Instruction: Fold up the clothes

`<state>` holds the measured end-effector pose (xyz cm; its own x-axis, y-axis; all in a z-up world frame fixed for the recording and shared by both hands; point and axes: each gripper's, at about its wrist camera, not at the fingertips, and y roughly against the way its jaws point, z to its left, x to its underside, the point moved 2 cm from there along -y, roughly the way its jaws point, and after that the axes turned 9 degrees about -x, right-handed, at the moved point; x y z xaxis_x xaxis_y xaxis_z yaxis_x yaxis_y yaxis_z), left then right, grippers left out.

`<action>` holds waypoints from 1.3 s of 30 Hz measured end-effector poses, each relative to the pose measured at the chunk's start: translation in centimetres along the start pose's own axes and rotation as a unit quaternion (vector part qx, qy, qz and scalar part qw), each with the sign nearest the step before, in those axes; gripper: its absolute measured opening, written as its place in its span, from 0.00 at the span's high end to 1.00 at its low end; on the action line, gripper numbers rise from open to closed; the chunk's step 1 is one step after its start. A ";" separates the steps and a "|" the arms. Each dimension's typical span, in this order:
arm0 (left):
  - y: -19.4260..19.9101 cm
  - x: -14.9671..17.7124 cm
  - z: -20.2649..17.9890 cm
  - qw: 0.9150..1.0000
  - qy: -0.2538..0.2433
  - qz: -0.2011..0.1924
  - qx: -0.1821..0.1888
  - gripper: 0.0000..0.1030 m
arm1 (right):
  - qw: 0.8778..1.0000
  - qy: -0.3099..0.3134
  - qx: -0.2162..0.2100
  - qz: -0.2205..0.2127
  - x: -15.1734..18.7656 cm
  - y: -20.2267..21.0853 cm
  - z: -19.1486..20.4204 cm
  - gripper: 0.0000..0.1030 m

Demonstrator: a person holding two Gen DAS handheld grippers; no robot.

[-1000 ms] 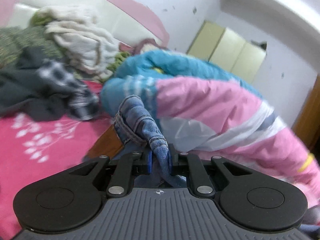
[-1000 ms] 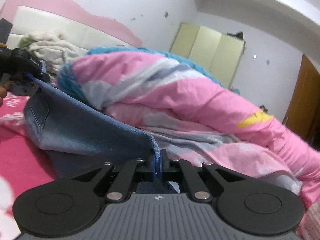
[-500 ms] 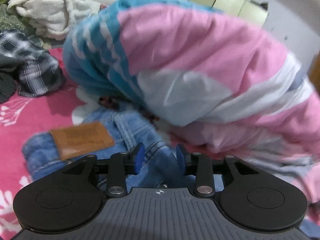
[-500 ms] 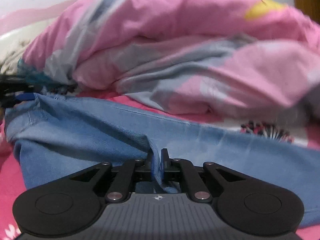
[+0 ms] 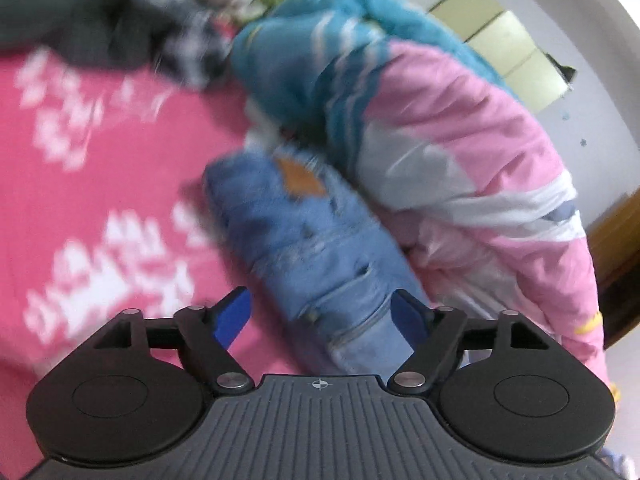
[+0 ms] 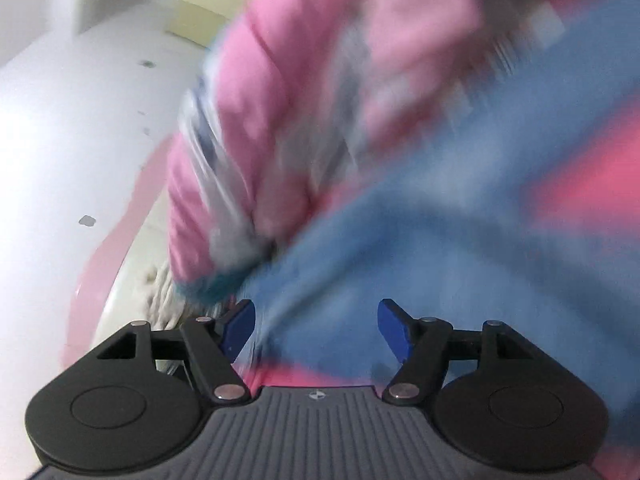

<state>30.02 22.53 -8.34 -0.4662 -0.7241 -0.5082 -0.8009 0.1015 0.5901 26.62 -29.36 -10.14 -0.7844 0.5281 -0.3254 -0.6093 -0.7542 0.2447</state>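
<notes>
Blue jeans with a brown leather patch lie on the pink bedsheet, pressed against a heaped quilt. My left gripper hovers just over them, its jaws opening wide; the denim lies under the gap and the blue pads do not press it. In the blurred, strongly rolled right wrist view the same jeans spread as a blue band. My right gripper is above them with jaws opening, nothing pinched between the pads.
A bulky pink, white and teal quilt lies right of the jeans. Dark and plaid clothes are piled at the far left, pale ones behind. A white wall and yellow-green cabinet doors stand beyond the bed.
Both grippers let go of the jeans, first the left, then the right. The jeans dropped from hanging between them onto the bed. The right view rolled sharply.
</notes>
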 end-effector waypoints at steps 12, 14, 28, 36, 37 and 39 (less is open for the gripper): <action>-4.3 -0.1 -0.6 0.997 0.019 -0.068 -0.008 0.39 | 0.989 -0.089 0.061 -0.099 1.6 -5.3 -3.6 0.33; -4.7 -0.2 -0.4 0.997 0.014 -0.074 -0.011 0.44 | 0.985 -0.106 0.030 -0.132 0.6 -6.2 -4.7 0.33; -4.4 -0.5 -0.6 0.994 0.022 -0.107 -0.012 0.81 | 0.973 -0.103 0.020 -0.204 -2.6 -10.4 -6.5 0.93; 1.4 -1.2 1.7 0.993 0.078 -0.090 -0.001 0.84 | 0.978 -0.098 -0.008 -0.184 -0.7 -7.7 -3.0 0.94; 2.6 -1.3 2.3 0.993 0.084 -0.088 -0.002 0.84 | 0.979 -0.101 -0.013 -0.176 -0.1 -7.3 -2.6 0.94; 5.1 -1.4 3.2 0.992 0.083 -0.096 -0.004 0.84 | 0.981 -0.109 -0.023 -0.157 1.3 -6.3 -2.1 0.94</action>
<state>25.45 26.23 -6.63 -0.2365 -0.8322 -0.5015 -0.8652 -0.0545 0.4985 29.73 -24.72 -14.04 -0.5688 0.8039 -0.1740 -0.8225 -0.5557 0.1212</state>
